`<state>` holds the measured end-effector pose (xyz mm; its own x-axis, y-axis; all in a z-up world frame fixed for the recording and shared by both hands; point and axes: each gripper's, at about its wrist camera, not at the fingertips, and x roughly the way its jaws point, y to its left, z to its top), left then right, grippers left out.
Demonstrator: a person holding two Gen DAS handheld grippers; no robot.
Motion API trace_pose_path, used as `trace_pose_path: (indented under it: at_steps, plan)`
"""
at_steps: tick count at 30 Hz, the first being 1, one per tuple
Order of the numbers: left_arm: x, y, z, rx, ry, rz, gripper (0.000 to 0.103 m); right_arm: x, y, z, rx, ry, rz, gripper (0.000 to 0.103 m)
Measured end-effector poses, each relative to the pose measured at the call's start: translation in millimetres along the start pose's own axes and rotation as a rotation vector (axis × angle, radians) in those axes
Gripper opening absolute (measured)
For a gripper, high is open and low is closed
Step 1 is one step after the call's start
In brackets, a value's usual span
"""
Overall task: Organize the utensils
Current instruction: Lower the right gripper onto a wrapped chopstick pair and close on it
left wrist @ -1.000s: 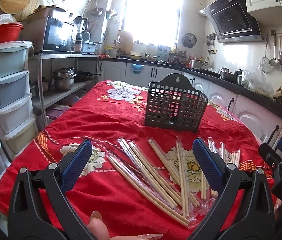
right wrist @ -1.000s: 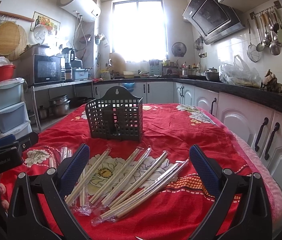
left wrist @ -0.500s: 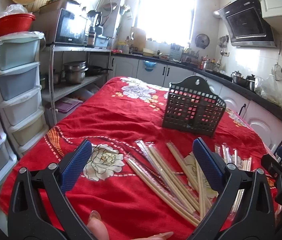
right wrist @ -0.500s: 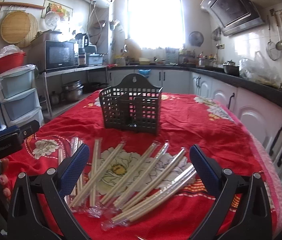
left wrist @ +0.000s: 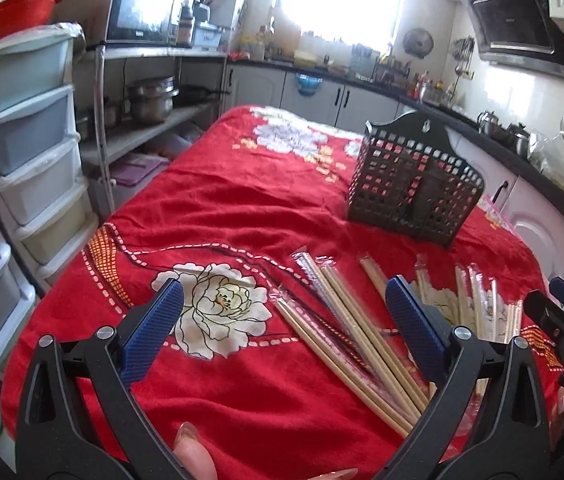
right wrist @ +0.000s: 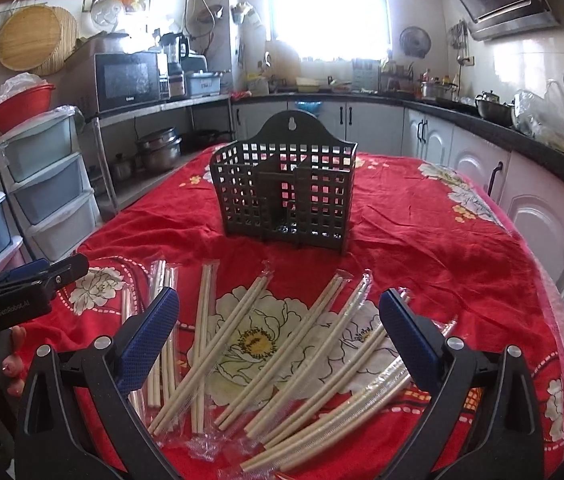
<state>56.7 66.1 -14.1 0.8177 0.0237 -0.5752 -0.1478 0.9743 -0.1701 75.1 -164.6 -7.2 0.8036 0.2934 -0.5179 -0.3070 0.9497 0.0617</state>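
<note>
Both claws stood spread wide and held nothing: the right claw (right wrist: 278, 328) hung over the wrapped chopsticks (right wrist: 242, 344), the left claw (left wrist: 282, 320) over the red cloth (left wrist: 222, 208) at their left edge. Only the right view showed the whole fan, with long axes running from 7 toward 1 o'clock; the left view showed them running from 5 toward 11 and the right claw's body at 4 o'clock. At 12 o'clock beyond them, well apart, stood the black slotted basket (right wrist: 282, 196), upright; its divided compartments looked bare, as far as could be seen.
</note>
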Motion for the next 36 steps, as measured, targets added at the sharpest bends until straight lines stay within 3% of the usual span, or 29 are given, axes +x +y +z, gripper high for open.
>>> trace_pose_path:
  at_steps: [9,15,27,32,36]
  plan:
    - [39,14,22,-0.062,0.139,-0.083,0.093,35,2,14,0.005,0.103,0.049,0.097]
    - [59,15,32,-0.064,0.186,-0.085,0.091,65,0,23,0.032,0.201,0.083,0.097]
    - [95,18,40,-0.108,0.307,-0.171,0.054,106,4,30,0.034,0.301,0.105,0.096]
    - [114,22,39,-0.176,0.387,-0.214,0.04,125,2,31,0.057,0.36,0.13,0.085]
    - [128,29,36,-0.247,0.443,-0.248,0.035,139,0,30,0.088,0.404,0.153,0.078]
